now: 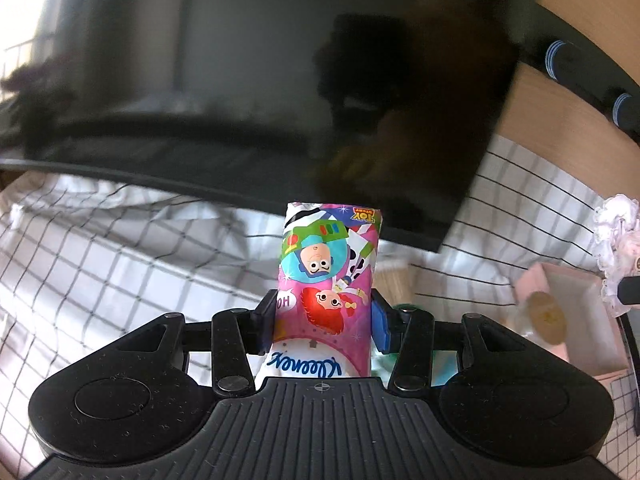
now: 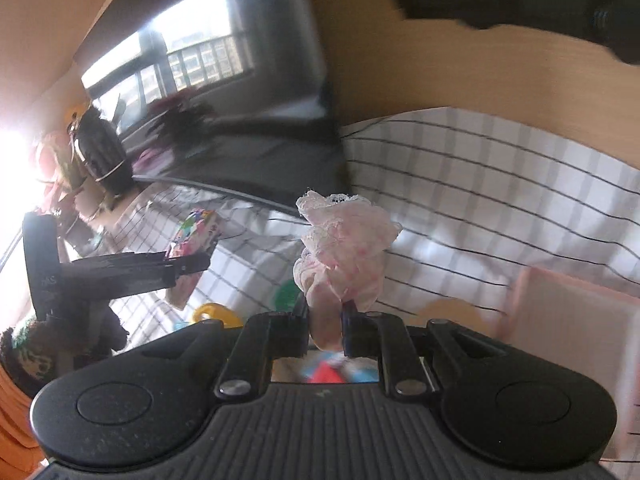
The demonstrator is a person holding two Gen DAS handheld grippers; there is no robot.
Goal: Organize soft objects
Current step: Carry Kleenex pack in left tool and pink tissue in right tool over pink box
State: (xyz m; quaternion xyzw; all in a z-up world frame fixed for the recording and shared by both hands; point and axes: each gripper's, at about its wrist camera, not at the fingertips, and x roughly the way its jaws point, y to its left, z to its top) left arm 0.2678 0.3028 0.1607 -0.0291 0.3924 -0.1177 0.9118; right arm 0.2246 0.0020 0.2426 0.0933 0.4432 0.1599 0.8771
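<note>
Checked cloth covers the counter under both of my tongs. Left tongs: half open, both pads pressed on the sides of a tissue pack, which stands up between them with its cartoon print upside down to the camera, lifted clear of the cloth. Right tongs: nearly closed, pinching a pink lace scrunchie, whose frills bunch above the fingertips; it too hangs above the cloth. A dark screen leans behind the cloth, along the counter's far edge. A pink box, lid off, sits on the cloth toward the right edge, beside the right tongs. In the right wrist view, the left tongs appear at left with the pack; green and yellow toys lie below them, too blurred to identify.
</note>
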